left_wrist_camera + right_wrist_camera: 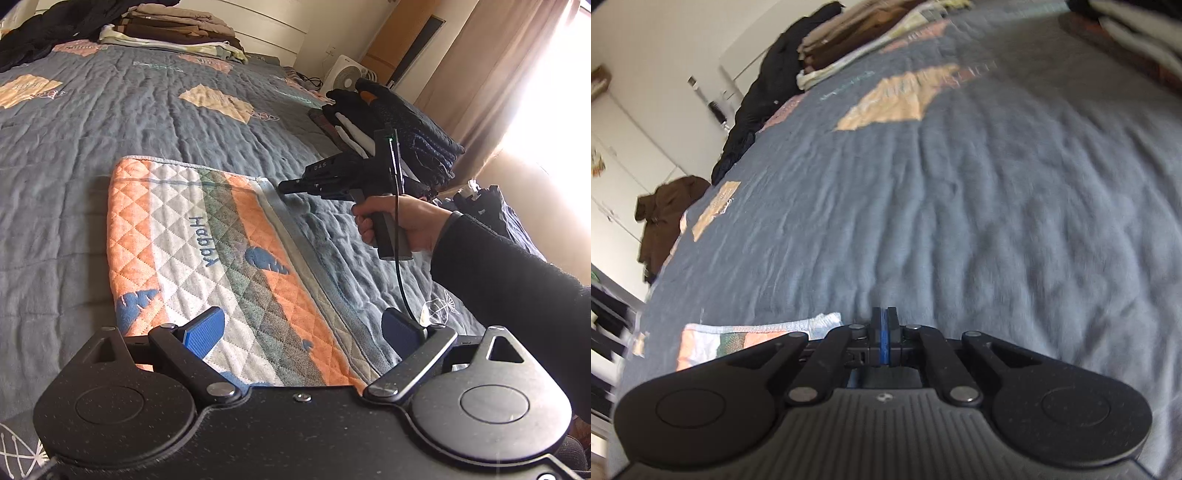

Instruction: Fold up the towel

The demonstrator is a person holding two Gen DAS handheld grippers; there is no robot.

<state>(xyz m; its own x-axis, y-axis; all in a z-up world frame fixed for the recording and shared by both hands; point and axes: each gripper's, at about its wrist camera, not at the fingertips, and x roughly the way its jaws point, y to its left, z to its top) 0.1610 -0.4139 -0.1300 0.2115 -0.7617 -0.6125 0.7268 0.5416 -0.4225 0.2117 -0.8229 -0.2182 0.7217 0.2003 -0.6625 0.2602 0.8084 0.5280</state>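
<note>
A quilted towel in orange, white and grey-green with blue shapes lies folded flat on the grey bedspread. My left gripper hovers open over the towel's near edge, and its blue pads stand wide apart with nothing between them. A hand holds my right gripper, whose tip sits just off the towel's far right corner. In the right wrist view that gripper is shut, pads pressed together and holding nothing. The towel's corner shows just left of it.
A stack of folded brown and beige clothes and a black garment lie at the far end of the bed. A dark folded pile sits at the right edge. A white fan stands beyond, and a dark sleeve crosses the right.
</note>
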